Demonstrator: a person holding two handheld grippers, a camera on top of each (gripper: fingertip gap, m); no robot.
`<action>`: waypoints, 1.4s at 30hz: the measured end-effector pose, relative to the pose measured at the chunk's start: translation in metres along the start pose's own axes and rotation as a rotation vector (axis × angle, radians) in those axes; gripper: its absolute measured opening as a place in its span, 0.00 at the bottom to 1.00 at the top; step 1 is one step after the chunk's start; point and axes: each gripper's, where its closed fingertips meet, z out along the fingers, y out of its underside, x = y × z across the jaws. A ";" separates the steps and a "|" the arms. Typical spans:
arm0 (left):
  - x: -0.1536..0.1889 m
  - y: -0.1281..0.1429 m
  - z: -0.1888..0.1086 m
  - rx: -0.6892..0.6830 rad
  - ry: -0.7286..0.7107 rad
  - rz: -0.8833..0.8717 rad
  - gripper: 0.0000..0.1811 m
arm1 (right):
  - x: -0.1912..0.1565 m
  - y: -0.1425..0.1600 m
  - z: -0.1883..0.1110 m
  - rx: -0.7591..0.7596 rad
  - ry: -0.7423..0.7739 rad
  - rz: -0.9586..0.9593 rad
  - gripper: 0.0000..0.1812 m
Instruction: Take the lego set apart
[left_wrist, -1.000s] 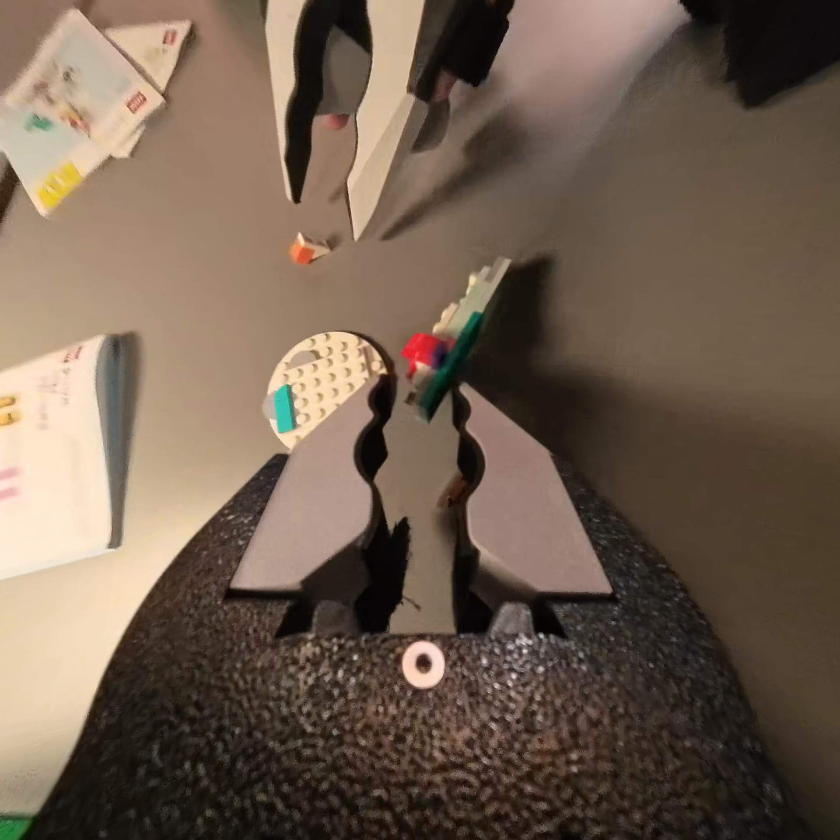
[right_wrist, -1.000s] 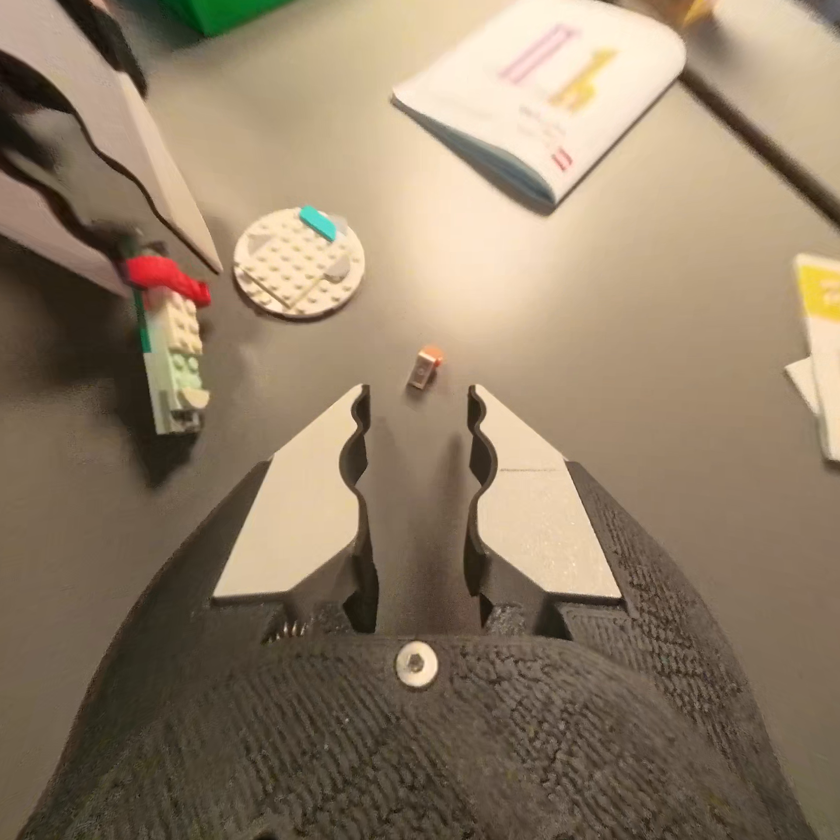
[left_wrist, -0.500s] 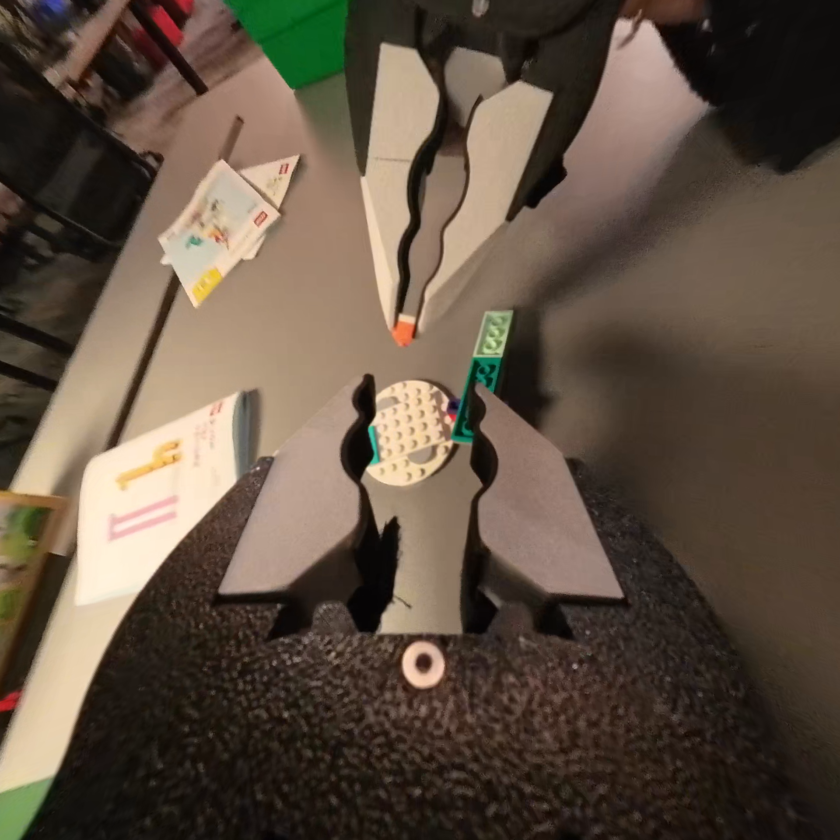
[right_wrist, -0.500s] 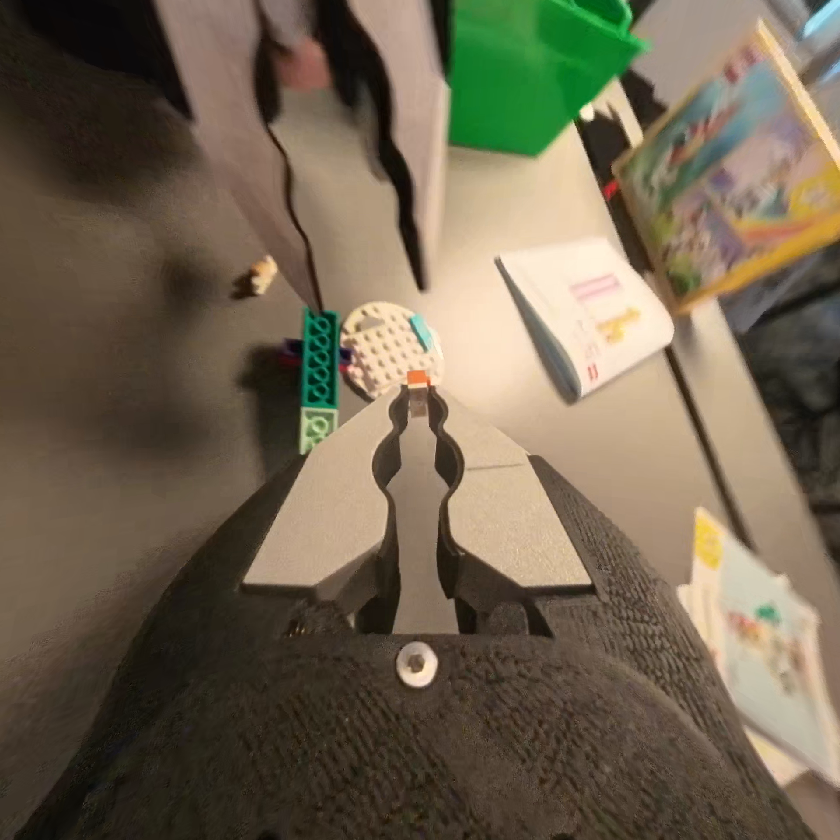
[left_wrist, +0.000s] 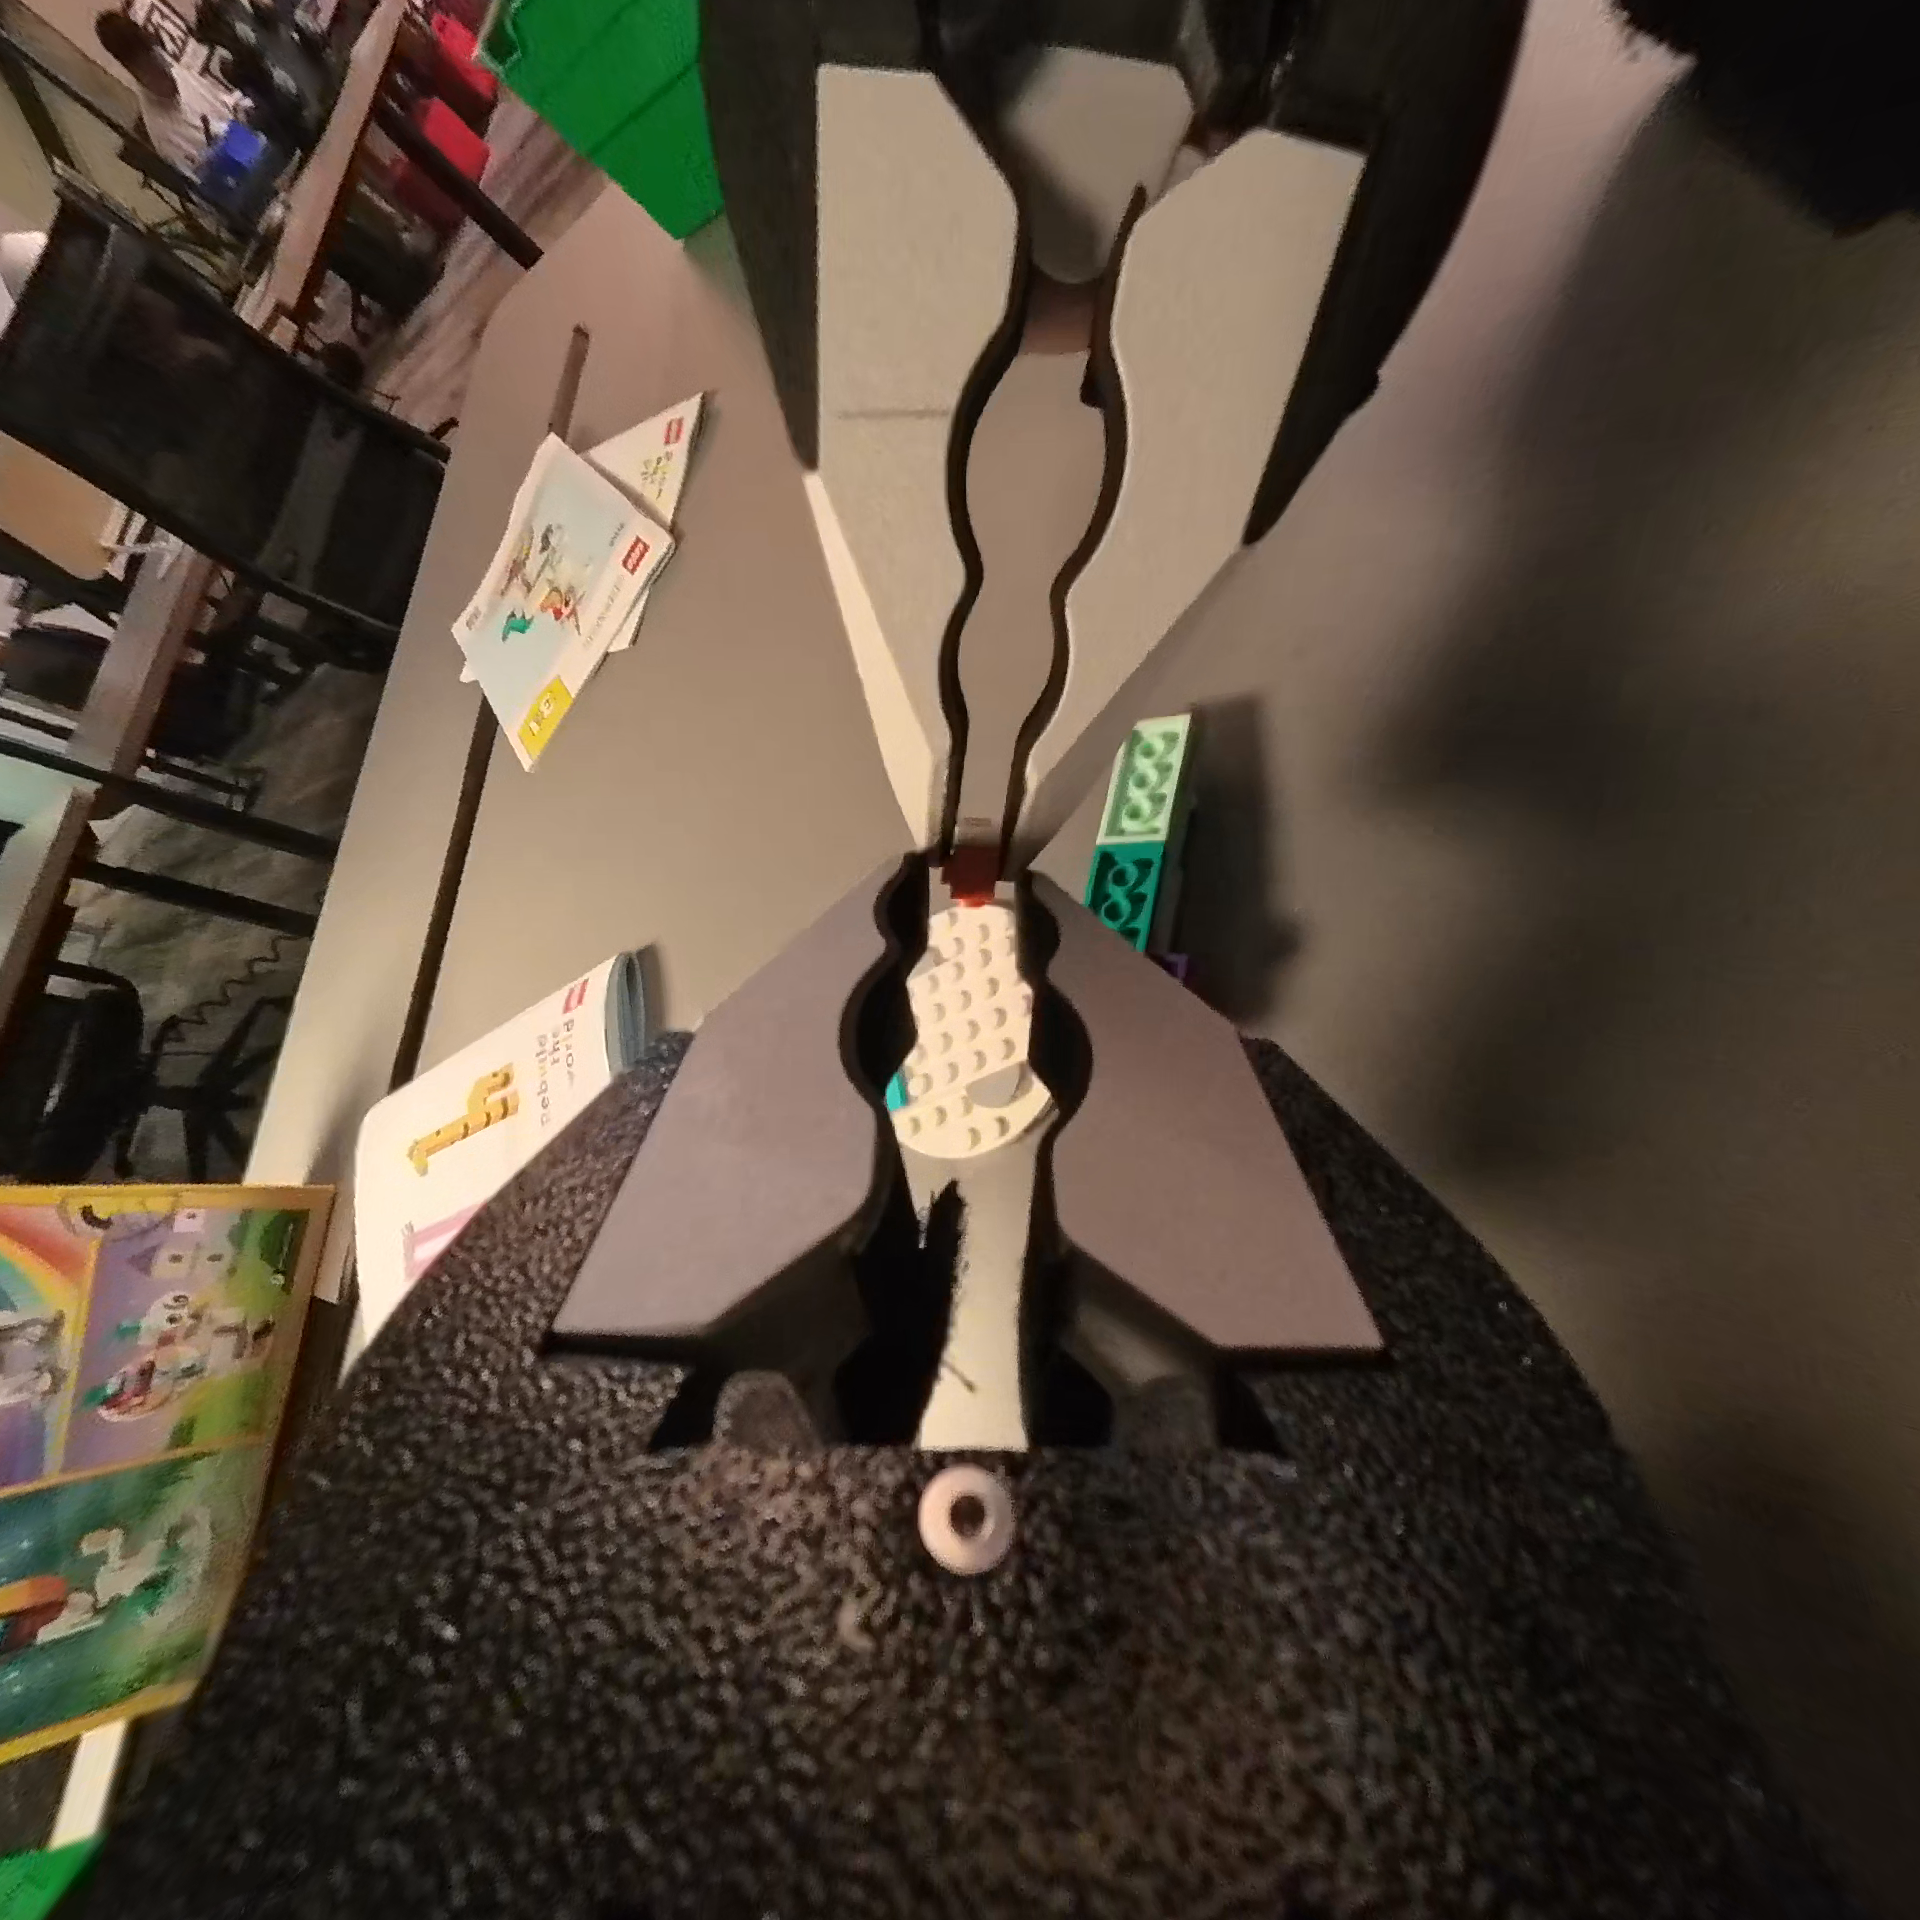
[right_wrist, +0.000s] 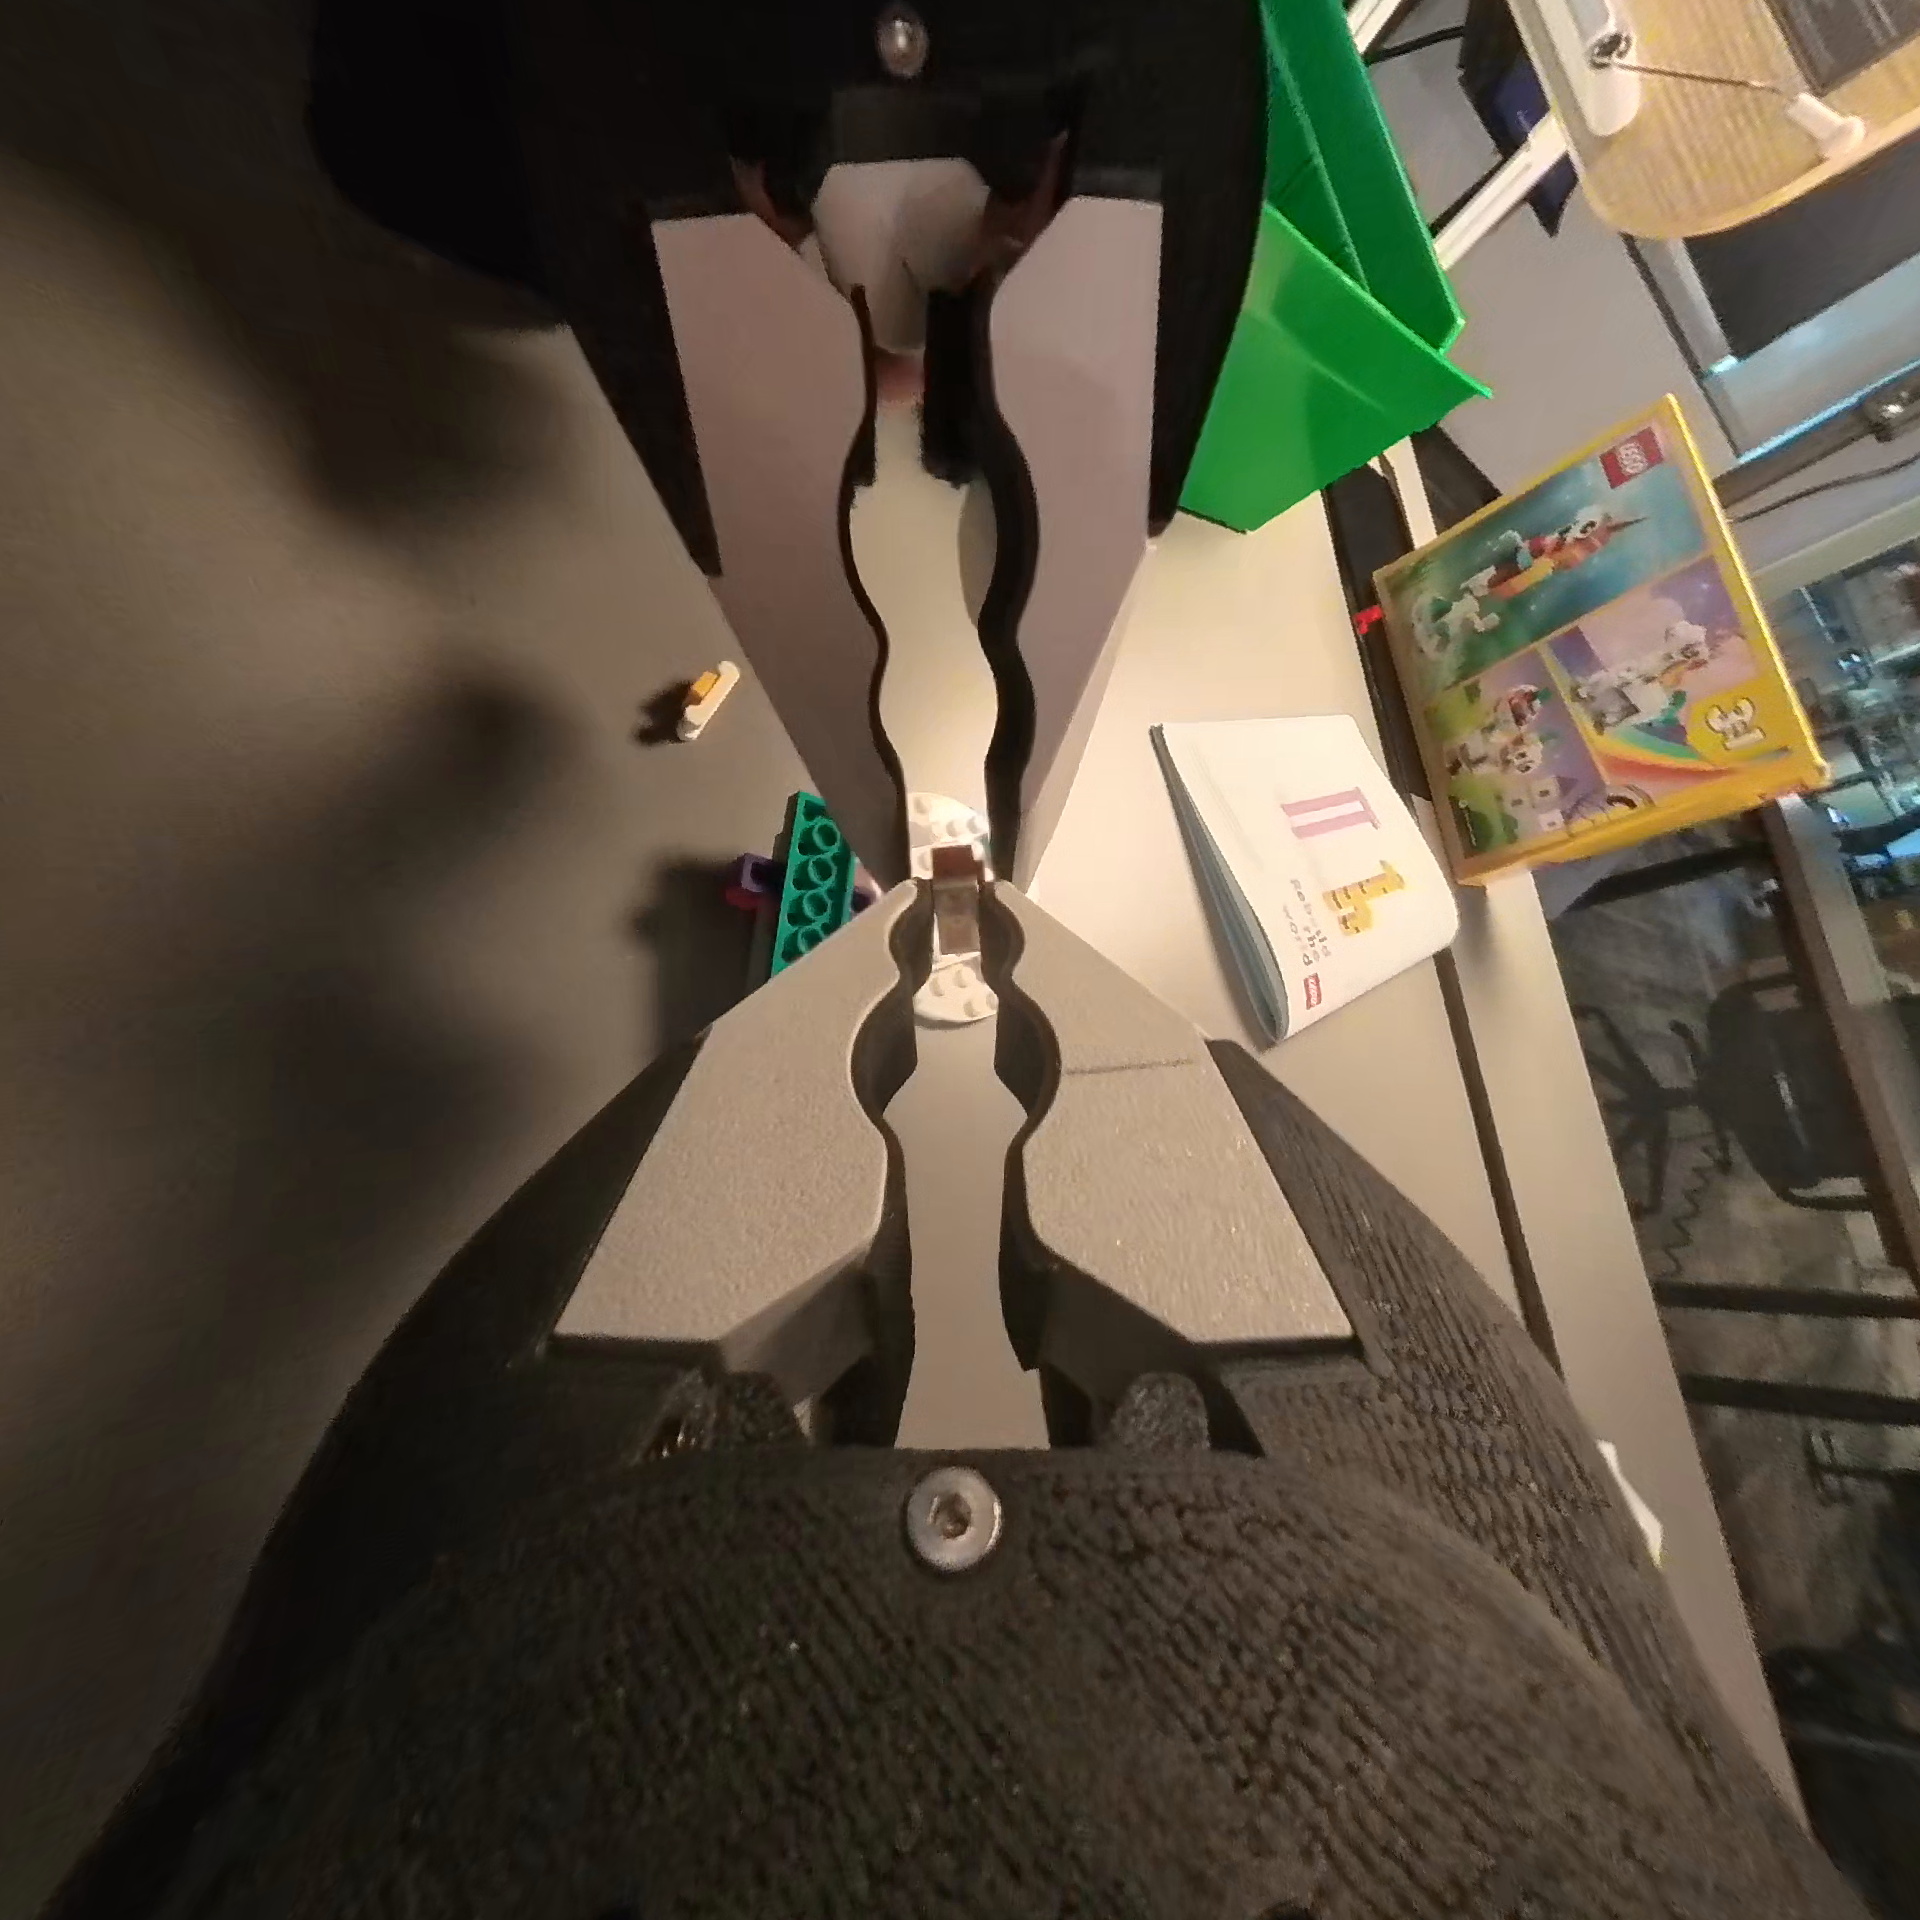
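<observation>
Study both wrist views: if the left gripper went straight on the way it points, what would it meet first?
Most likely the small orange piece pinched in the right gripper, directly ahead of the left gripper tips. The white round plate seen between its fingers seems lower, on the table; depth is unclear.

On the grey tabletop (right_wrist: 1195, 644) lie a round white plate (left_wrist: 971, 1049), a green brick strip (right_wrist: 810, 894), a small loose piece (right_wrist: 707, 698), a white booklet (right_wrist: 1309, 873), a folded leaflet (left_wrist: 566, 613), a colourful box (right_wrist: 1590, 655) and a green bin (right_wrist: 1320, 343).
</observation>
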 end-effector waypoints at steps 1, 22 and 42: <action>-0.001 0.002 0.001 -0.011 -0.001 -0.012 0.08 | 0.001 0.001 0.001 -0.013 0.015 0.007 0.04; 0.007 0.014 0.009 -0.037 0.022 -0.044 0.07 | -0.004 0.018 0.013 -0.153 0.036 -0.064 0.03; -0.051 -0.013 -0.026 0.069 -0.475 0.146 0.03 | 0.048 -0.022 -0.003 0.118 0.326 0.489 0.04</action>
